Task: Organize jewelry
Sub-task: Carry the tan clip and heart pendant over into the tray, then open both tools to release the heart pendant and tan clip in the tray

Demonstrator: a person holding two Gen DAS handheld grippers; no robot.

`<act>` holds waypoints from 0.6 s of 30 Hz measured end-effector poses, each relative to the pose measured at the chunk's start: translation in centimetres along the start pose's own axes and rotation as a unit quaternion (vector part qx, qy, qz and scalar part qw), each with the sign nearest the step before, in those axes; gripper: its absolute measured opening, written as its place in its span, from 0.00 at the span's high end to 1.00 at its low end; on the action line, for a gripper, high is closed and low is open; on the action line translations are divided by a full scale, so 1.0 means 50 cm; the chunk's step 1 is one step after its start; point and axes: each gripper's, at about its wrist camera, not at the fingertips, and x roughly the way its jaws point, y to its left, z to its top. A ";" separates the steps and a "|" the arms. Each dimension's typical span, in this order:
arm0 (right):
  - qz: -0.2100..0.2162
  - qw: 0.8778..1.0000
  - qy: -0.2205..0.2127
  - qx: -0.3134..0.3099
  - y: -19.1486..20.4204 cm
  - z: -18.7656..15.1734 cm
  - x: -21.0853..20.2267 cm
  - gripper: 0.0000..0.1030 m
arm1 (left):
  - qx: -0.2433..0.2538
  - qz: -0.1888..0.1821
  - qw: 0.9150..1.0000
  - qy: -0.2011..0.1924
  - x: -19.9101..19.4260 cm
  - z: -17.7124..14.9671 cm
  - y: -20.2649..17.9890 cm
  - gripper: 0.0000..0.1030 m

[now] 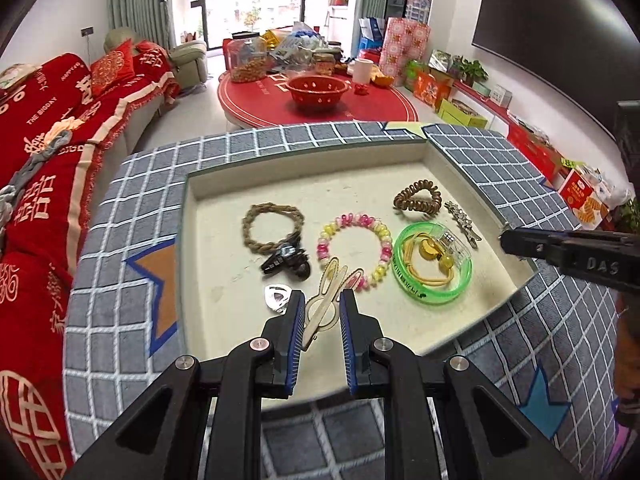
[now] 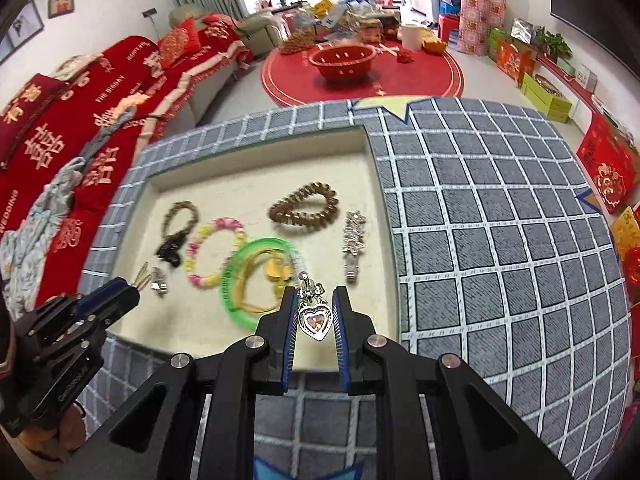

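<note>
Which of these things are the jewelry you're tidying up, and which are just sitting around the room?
Part of the job:
left gripper around gold clips
right gripper around heart pendant
beaded bracelet
green bangle
tray

Just lying about:
red basket
red sofa cover
checked mat

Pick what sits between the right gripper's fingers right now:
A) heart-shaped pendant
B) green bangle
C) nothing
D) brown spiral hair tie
A: in the right wrist view a silver heart-shaped pendant with a pink stone hangs between the right gripper fingers, while the green bangle and brown spiral hair tie lie in the tray.
</note>
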 end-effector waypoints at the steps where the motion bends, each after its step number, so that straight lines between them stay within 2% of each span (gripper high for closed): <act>1: -0.001 1.000 0.003 0.001 -0.003 0.001 0.008 0.82 | 0.002 0.000 1.000 0.002 0.005 0.002 -0.004 0.70; 13: -0.013 1.000 0.026 -0.004 -0.008 -0.015 0.066 0.82 | 0.029 0.017 0.999 0.036 0.064 -0.005 -0.030 0.70; 18: -0.015 0.999 0.031 -0.003 -0.009 -0.018 0.074 0.82 | 0.043 0.030 0.998 0.038 0.069 -0.009 -0.038 0.70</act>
